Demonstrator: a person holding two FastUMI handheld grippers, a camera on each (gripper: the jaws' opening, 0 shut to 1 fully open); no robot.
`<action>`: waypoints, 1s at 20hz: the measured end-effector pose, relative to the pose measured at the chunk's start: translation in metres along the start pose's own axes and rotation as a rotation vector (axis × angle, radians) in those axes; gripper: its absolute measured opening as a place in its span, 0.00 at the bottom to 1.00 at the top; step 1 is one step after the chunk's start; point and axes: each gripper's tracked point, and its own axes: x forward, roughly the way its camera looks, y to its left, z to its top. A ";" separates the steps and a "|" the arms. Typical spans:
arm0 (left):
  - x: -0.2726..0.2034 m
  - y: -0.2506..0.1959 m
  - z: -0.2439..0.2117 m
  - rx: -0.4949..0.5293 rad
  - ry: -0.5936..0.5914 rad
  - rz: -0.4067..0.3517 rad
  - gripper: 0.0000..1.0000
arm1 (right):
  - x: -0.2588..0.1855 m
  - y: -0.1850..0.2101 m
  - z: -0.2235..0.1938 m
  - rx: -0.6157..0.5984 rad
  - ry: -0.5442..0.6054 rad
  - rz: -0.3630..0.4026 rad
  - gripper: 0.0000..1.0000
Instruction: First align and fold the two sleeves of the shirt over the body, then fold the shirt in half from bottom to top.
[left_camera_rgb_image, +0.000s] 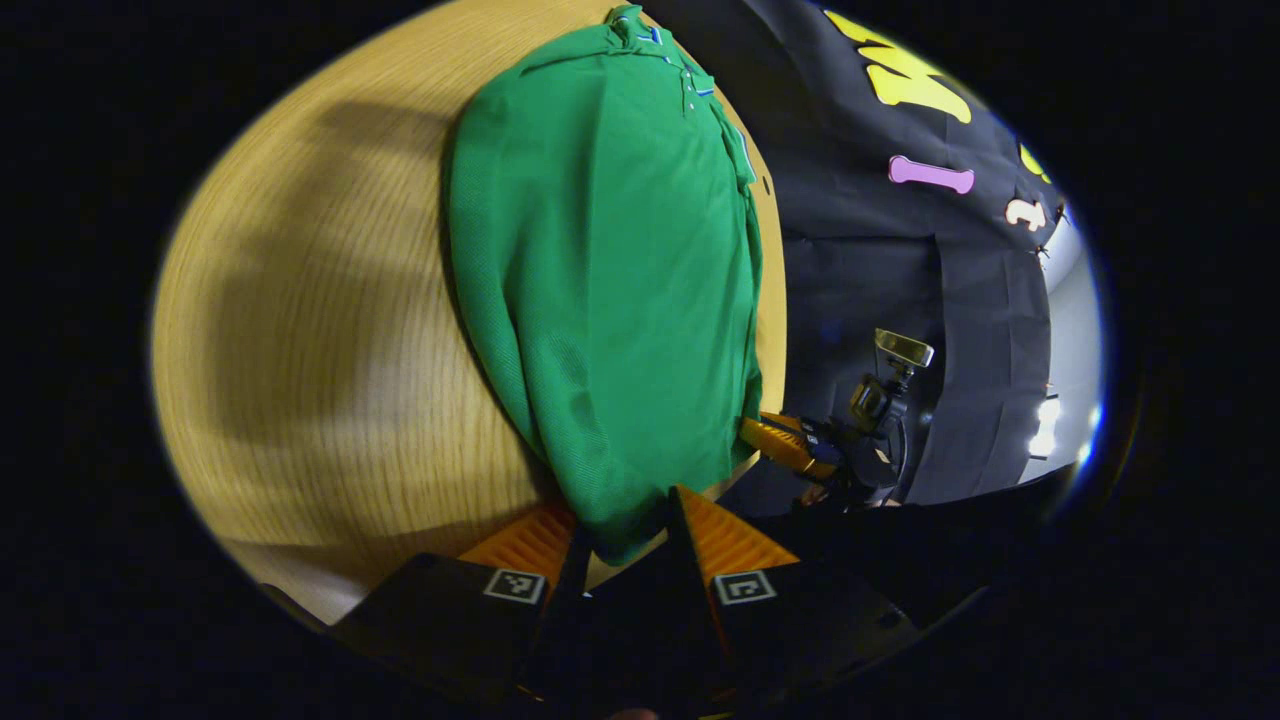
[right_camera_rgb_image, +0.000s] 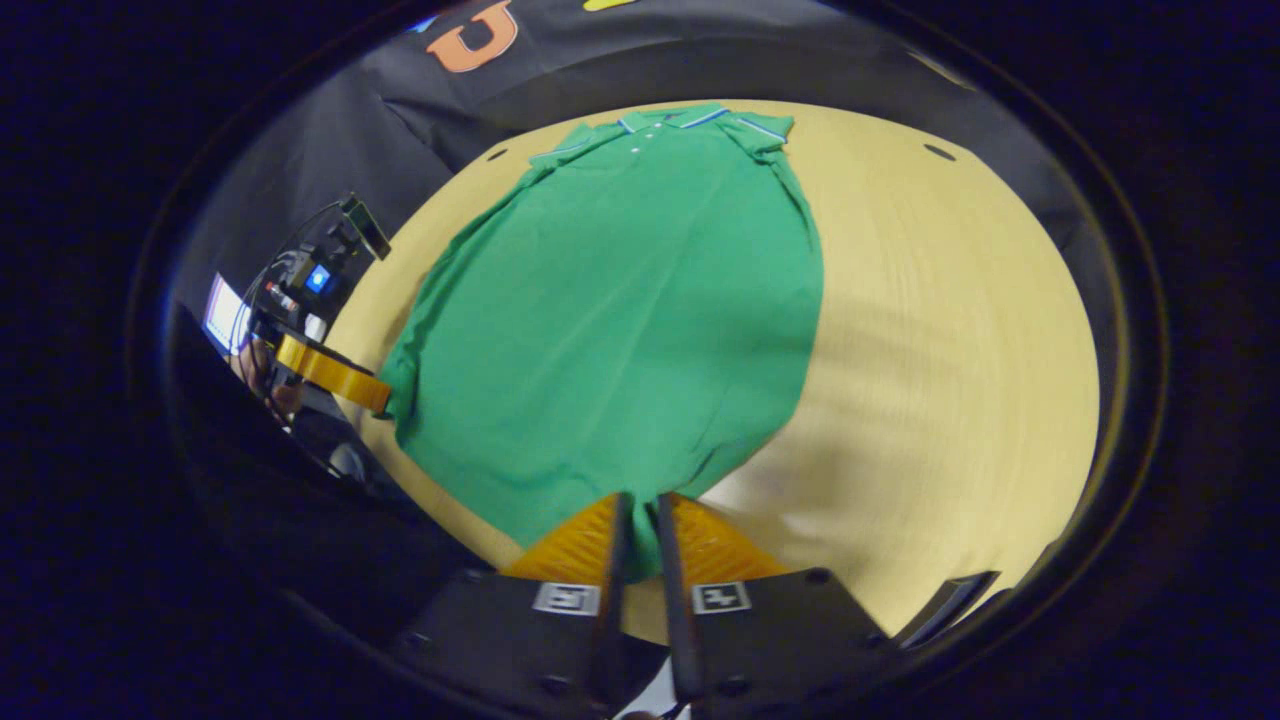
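Left gripper view: one green shirt (left_camera_rgb_image: 610, 290) lies flat on the bench (left_camera_rgb_image: 320, 330), sleeves look already folded in, so this is prob. the bottom-to-top fold. Two tools: left tool (left_camera_rgb_image: 628, 548) and right tool (right_camera_rgb_image: 638, 535) each pinch a hem corner. Next: lift both evenly and carry the hem to the collar (right_camera_rgb_image: 672, 118).

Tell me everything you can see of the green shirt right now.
The green shirt is a polo of pique-like knit, with a blue-and-white trimmed collar and a buttoned placket. It lies flat, front up, on the wooden table, collar at the far end, its sides looking folded in to a narrow shape. The left gripper and right gripper each pinch the near bottom hem, jaws closed on the fabric.
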 end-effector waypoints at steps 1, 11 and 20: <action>0.001 0.002 0.003 -0.009 -0.008 0.023 0.42 | 0.000 0.003 0.000 0.029 -0.001 0.016 0.10; -0.025 -0.011 0.030 -0.011 -0.095 0.064 0.03 | -0.020 0.027 0.021 0.259 0.017 0.228 0.05; -0.077 -0.023 0.052 0.173 -0.138 0.201 0.03 | -0.050 0.028 0.076 0.423 -0.084 0.332 0.01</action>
